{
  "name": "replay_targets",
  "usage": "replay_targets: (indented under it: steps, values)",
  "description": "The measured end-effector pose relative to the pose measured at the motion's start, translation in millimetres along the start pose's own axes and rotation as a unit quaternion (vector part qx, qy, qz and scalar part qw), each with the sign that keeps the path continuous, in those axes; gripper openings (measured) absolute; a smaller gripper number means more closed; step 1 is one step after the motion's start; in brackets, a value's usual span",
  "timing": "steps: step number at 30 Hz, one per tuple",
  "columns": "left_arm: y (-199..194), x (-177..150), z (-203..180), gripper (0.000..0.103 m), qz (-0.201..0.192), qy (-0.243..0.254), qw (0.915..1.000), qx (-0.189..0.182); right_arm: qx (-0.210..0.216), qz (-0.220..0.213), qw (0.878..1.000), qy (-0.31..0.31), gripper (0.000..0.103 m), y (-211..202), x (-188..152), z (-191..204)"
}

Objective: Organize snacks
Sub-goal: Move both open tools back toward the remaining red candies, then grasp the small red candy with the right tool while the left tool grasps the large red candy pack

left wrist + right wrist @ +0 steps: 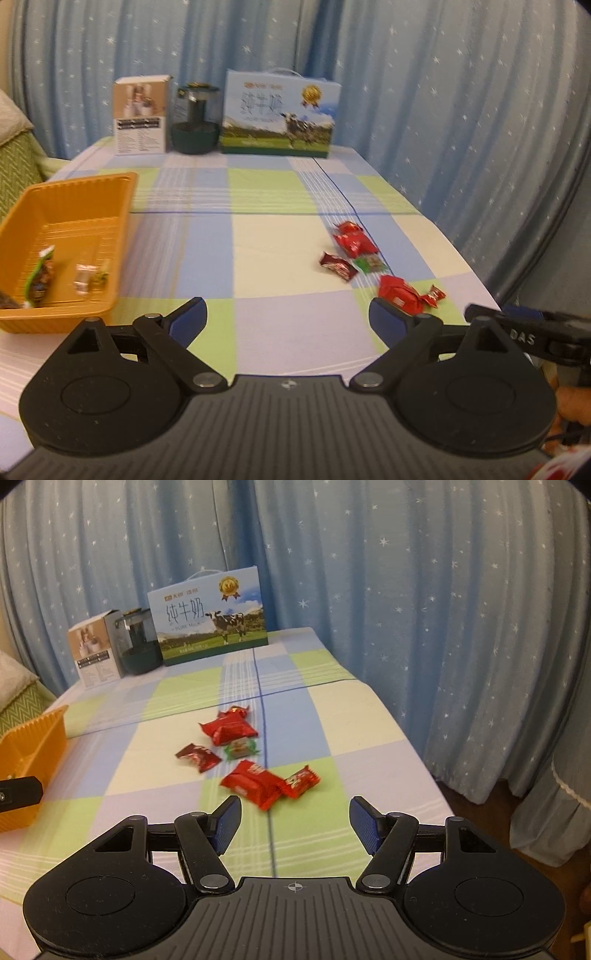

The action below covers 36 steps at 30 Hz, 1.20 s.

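Note:
Several wrapped snacks lie in a loose cluster on the checked tablecloth: a big red pack [229,731], a dark red candy [199,757], a green candy [240,748], a second red pack [255,782] and a small red candy [301,781]. My right gripper [294,806] is open just short of the nearest red pack, with nothing between its pads. My left gripper [286,310] is wide open over bare cloth, the red pack [400,293] just beyond its right finger. The orange tray [74,206] to its left holds a few candies [40,277].
At the table's far end stand a milk carton box [280,114], a dark kettle [194,118] and a small white box [142,114]. A blue starred curtain hangs behind and to the right. The table's right edge [406,746] drops off near the snacks.

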<state>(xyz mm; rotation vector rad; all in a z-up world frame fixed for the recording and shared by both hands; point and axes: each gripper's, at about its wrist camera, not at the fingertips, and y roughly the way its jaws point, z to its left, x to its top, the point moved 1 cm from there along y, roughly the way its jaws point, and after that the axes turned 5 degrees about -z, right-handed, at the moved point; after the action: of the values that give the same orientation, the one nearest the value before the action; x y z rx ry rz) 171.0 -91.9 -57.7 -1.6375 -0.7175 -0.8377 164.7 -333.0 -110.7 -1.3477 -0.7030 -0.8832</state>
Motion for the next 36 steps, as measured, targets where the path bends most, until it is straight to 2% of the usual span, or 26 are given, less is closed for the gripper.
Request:
replay_targets:
  steps: [12,15,21,23,24,27,32,36]
  values:
    - [48,0,-12,0.093,0.026,-0.002,0.9997,-0.003,0.043,0.036,0.995,-0.086,0.064,67,8,-9]
    - [55,-1,-13,0.093,0.029,-0.002,0.9995,-0.009,0.053,0.048,0.991,-0.111,0.055,83,9,-6]
    - [64,-4,-11,0.093,0.034,-0.008,0.9993,-0.013,0.064,0.074,0.985,-0.142,0.049,107,5,-5]
    - [66,-5,-9,0.093,0.036,-0.010,0.9992,-0.012,0.064,0.079,0.985,-0.141,0.040,111,5,-5]
    - [67,-6,-8,0.093,0.037,-0.011,0.9992,-0.012,0.064,0.081,0.985,-0.137,0.031,113,5,-6]
    - [69,-8,-5,0.093,0.039,-0.015,0.9990,-0.013,0.063,0.077,0.988,-0.117,0.024,115,9,-8]
    - [71,-10,1,0.093,0.043,-0.019,0.9988,-0.013,0.071,0.076,0.989,-0.107,0.024,118,11,-1]
    - [72,-11,6,0.093,0.042,-0.021,0.9988,-0.011,0.129,0.089,0.984,-0.090,0.024,116,9,15]
